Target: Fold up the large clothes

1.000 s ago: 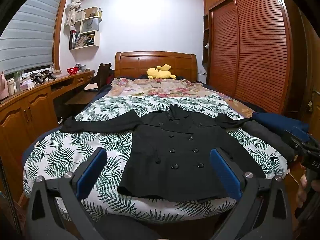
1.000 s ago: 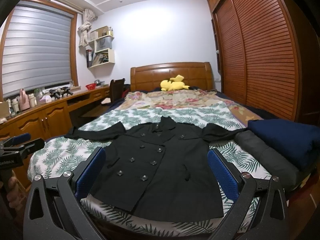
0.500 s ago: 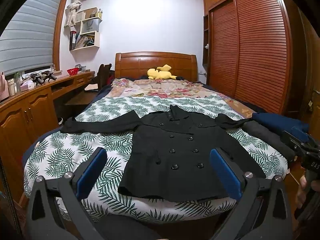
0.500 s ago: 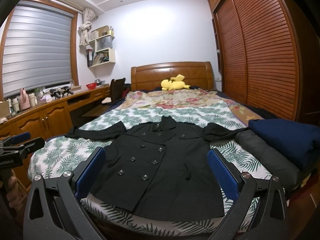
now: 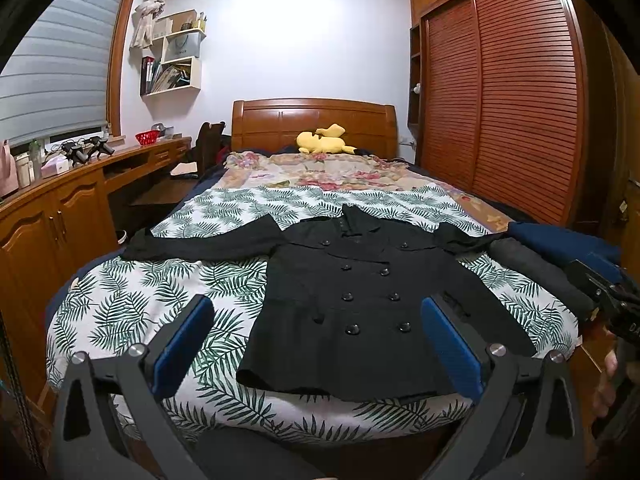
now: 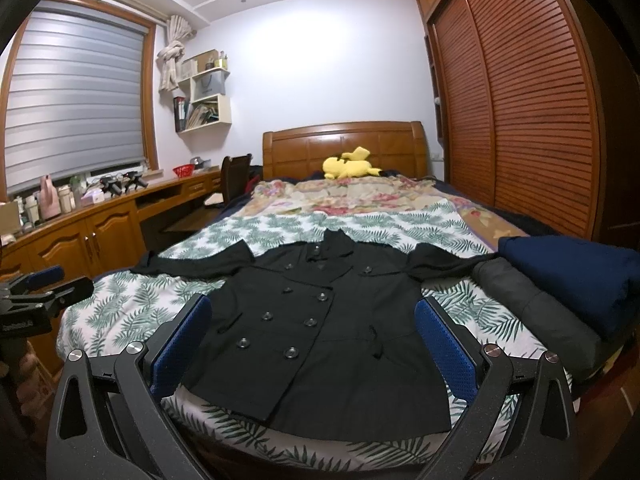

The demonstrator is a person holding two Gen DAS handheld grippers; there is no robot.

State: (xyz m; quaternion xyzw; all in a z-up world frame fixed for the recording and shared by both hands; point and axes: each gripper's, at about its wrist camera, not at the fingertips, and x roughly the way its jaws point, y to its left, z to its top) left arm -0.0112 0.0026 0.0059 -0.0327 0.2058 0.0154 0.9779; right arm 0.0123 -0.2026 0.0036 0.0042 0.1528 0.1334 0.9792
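Observation:
A black double-breasted coat (image 5: 360, 300) (image 6: 320, 320) lies flat and face up on the leaf-print bedspread (image 5: 140, 300) (image 6: 132, 300), with both sleeves spread out sideways. My left gripper (image 5: 316, 320) is open and hovers short of the coat's hem at the foot of the bed, holding nothing. My right gripper (image 6: 312, 320) is likewise open and empty, back from the hem. Each gripper also shows at the edge of the other view: the right gripper (image 5: 600, 288) at the far right, the left gripper (image 6: 40, 284) at the far left.
A folded dark grey garment (image 6: 532, 308) and a folded navy garment (image 6: 580, 268) sit on the bed's right side. A yellow plush toy (image 5: 320, 142) rests by the headboard. A wooden desk with cabinets (image 5: 48, 216) runs along the left; a louvred wardrobe (image 5: 500, 92) lines the right.
Almost nothing has changed: both grippers stay open at the foot of the bed, and the coat has not moved.

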